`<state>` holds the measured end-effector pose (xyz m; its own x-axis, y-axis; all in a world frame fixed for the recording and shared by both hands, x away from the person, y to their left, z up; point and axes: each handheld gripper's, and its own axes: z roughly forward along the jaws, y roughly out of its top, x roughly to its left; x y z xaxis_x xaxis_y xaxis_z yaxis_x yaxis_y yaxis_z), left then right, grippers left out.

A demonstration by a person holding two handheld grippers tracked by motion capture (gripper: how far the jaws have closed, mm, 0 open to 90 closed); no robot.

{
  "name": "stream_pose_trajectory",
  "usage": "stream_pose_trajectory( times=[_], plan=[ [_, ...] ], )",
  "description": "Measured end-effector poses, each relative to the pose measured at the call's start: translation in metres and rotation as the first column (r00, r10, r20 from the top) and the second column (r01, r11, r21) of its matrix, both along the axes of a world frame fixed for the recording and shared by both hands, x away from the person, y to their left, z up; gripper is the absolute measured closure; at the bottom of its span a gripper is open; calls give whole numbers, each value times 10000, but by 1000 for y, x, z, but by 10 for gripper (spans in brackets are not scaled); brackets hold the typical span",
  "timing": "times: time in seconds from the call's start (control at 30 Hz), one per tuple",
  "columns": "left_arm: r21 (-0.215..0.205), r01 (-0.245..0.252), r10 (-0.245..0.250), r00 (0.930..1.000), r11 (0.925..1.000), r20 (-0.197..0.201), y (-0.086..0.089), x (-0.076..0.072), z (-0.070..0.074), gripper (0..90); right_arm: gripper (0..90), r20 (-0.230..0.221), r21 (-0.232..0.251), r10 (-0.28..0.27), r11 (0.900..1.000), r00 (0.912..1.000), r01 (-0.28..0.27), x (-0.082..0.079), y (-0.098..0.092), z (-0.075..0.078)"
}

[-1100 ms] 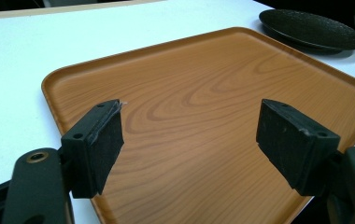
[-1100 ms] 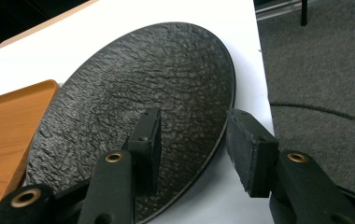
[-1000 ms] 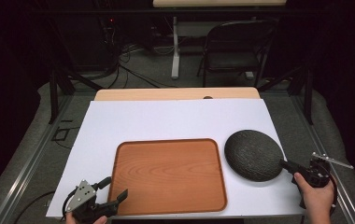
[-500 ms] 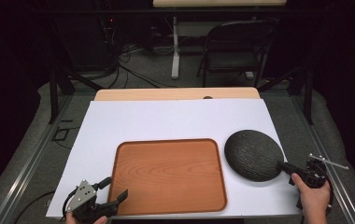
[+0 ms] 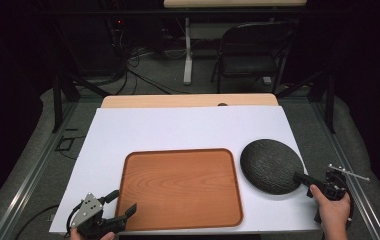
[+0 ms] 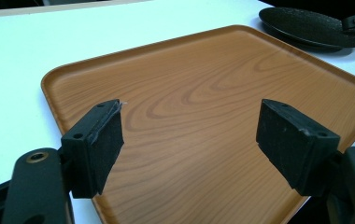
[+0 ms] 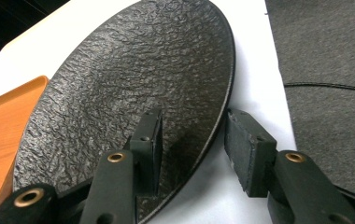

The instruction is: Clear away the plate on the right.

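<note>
Across the white counter (image 5: 178, 130), almost no change from a second ago. Wooden tray (image 5: 178, 185) lying flat and bare at the near middle, exactly as before. Dark, rough-textured plate (image 5: 268, 165) resting flat on the counter just to the right of the tray, close beside it but apart, also unmoved. Only real difference: right claw (image 5: 304, 181) edged a touch inward toward the plate's near right rim, hardly more than a nudge. Seen up close in the right gripper view, right claw (image 7: 192, 144) half open and straddling that rim, one jaw over the plate's pebbled face, the other out over the bare counter past the edge, with a clear gap on both sides and no pad pressing yet. Left claw (image 5: 123, 201) parked at the tray's near left corner, same spot as before; in the left gripper view, wide open (image 6: 189, 135) over the tray's wood, gripping nothing. Judging from this: lining up finished, grasp itself not yet made. Probably next, a squeeze on the rim, then a lift and a carry leftward onto the tray. Worth watching for a thin, shallow bite slipping off the edge.
</note>
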<state>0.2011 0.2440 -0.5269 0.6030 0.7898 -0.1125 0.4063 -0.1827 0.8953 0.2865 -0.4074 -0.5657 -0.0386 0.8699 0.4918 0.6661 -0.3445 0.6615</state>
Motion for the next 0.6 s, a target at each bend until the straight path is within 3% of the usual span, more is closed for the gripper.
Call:
stream_pose_trajectory(
  times=[0.13, 0.17, 0.6],
  plan=[
    [2, -74, 74, 10000, 10000, -5, 0, -1, 0, 229, 572, -138, 238, -2, 9997, 9999, 5, 2, 3, 0],
    [4, -77, 77, 10000, 10000, 5, 1, 0, 0, 229, 572, 19, 64, 26, 10000, 10000, -26, 4, 1, -2],
    [-25, -185, 184, 9998, 9998, -43, 2, -1, -1, 229, 579, 5, 968, -174, 9952, 9998, 172, 11, -3, -6]
  ],
)
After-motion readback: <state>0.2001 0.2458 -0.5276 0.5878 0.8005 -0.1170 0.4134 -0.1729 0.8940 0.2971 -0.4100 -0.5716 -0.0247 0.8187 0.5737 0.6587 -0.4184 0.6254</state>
